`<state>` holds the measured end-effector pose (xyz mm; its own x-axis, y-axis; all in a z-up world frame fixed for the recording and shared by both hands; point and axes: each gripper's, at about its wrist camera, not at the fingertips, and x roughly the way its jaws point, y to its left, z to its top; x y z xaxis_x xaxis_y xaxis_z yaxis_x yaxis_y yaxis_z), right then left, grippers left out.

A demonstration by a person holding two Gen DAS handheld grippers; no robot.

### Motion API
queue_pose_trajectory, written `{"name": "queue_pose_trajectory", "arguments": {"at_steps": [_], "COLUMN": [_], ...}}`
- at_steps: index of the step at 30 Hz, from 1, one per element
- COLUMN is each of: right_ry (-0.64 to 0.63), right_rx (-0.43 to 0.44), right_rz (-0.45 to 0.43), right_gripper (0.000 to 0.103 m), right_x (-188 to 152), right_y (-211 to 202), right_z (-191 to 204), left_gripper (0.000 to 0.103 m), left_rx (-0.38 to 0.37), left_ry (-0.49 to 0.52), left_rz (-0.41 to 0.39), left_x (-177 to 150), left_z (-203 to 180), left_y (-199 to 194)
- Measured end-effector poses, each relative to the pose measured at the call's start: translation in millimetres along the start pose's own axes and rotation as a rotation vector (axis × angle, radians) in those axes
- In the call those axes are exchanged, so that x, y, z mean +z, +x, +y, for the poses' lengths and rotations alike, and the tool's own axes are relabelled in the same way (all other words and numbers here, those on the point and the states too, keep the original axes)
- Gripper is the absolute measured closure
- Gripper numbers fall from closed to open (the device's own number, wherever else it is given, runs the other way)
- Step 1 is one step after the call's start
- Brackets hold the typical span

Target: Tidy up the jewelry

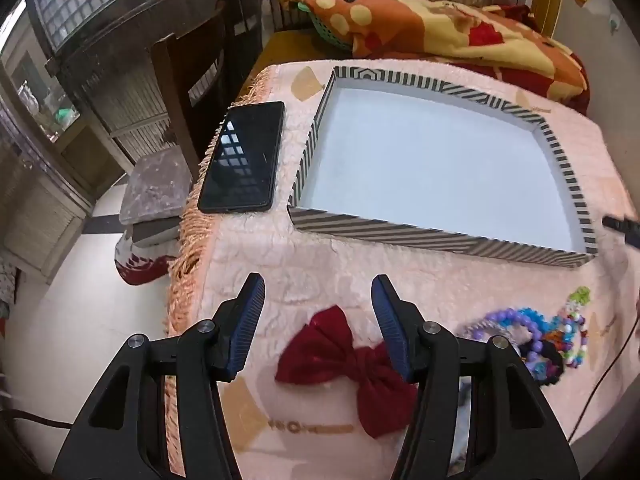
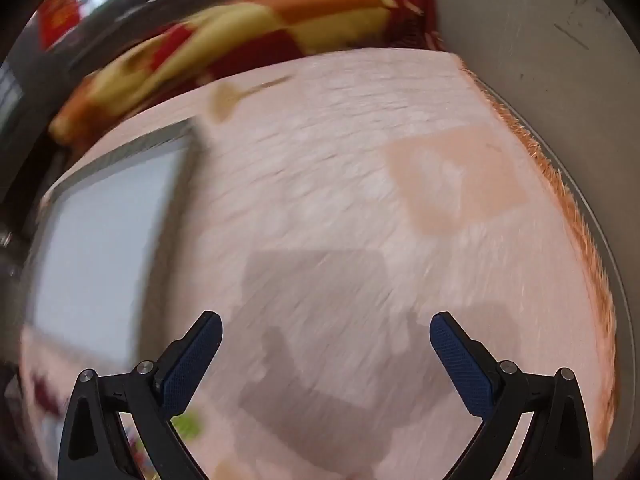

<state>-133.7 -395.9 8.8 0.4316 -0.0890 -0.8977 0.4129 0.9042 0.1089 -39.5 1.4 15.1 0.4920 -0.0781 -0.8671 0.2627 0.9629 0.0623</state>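
A dark red fabric bow [image 1: 344,356] lies on the pink fluffy cloth [image 1: 304,264], just beyond and between the fingers of my left gripper [image 1: 318,292], which is open and empty above it. A heap of coloured bead bracelets [image 1: 544,336] lies to the right of the bow. A shallow striped box with a pale blue floor [image 1: 436,236] stands beyond, with nothing in it. My right gripper [image 2: 326,330] is open and empty over bare cloth; its view is blurred. The box [image 2: 100,232] shows at its left. The tip of the right gripper [image 1: 624,228] shows by the box's right corner.
A black phone [image 1: 244,156] lies left of the box near the cloth's fringed left edge. A patterned blanket [image 1: 440,28] lies behind the box. A wooden chair [image 1: 188,80] and a stool stand left of the table. The fringed right edge [image 2: 560,184] meets a grey wall.
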Motion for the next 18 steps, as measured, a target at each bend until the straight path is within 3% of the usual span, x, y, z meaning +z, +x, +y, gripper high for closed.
{"name": "queue_pose_trajectory", "arguments": {"at_steps": [10,18], "right_ry": [-0.151,-0.208], "right_rx": [0.052,0.063], "right_rz": [-0.063,-0.084], "right_gripper": [0.0,0.0], "right_x": [-74,-91], "right_y": [-70,-98], "right_z": [112,151], "left_gripper": [0.047,0.048], "left_rx": [-0.036,-0.039], "left_ry": [-0.03,-0.073], "left_rz": [0.008,-0.012], "left_x": [-23,-39], "left_z": [-11,-10], "left_y": [-30,-51]}}
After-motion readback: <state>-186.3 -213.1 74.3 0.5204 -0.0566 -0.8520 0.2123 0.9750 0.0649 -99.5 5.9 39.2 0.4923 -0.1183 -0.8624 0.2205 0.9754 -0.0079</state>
